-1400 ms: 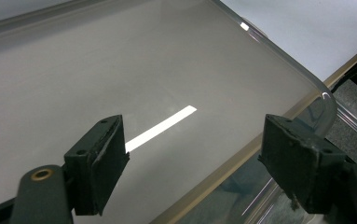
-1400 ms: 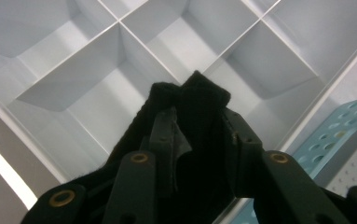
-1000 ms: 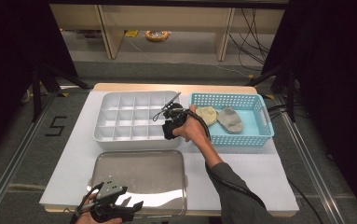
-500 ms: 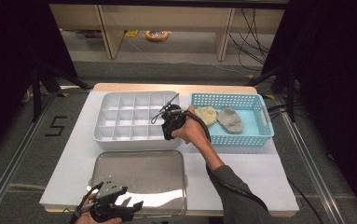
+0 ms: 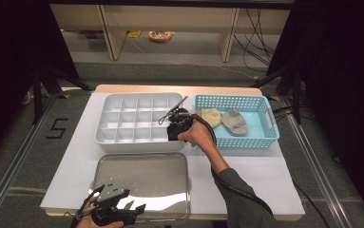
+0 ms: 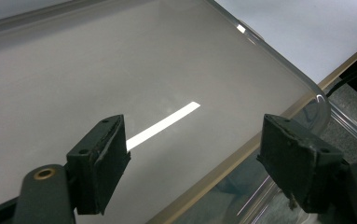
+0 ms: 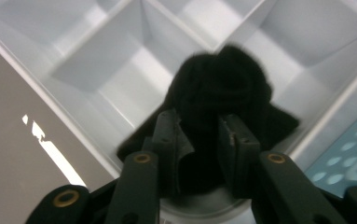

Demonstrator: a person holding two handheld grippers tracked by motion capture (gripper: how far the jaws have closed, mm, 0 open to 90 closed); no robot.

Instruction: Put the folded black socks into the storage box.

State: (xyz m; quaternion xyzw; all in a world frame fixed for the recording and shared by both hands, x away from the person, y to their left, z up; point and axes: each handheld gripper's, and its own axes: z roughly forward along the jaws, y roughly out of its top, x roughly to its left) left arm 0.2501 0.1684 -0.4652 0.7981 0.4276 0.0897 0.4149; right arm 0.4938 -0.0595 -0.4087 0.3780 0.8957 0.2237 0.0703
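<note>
Right gripper [image 5: 174,127] has edged slightly toward the organizer's [image 5: 122,116] near right corner since a second ago; jaws pinch a black sock [image 7: 223,102] over a compartment there. Left gripper [image 6: 195,158] unmoved, jaws wide, holding nothing, over the steel tray's [image 5: 141,175] near edge.

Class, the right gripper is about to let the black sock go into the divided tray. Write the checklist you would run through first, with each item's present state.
1. Right gripper clamped on black sock: ok.
2. Sock over the divided tray, near its right front corner: ok.
3. Sock centred over one compartment: not ok, it straddles dividers.
4. Compartment under it free: cannot tell, the sock hides it.
5. Left gripper open, apart, over the metal tray: ok.
6. Two socks lie in the blue basket: ok.
</note>
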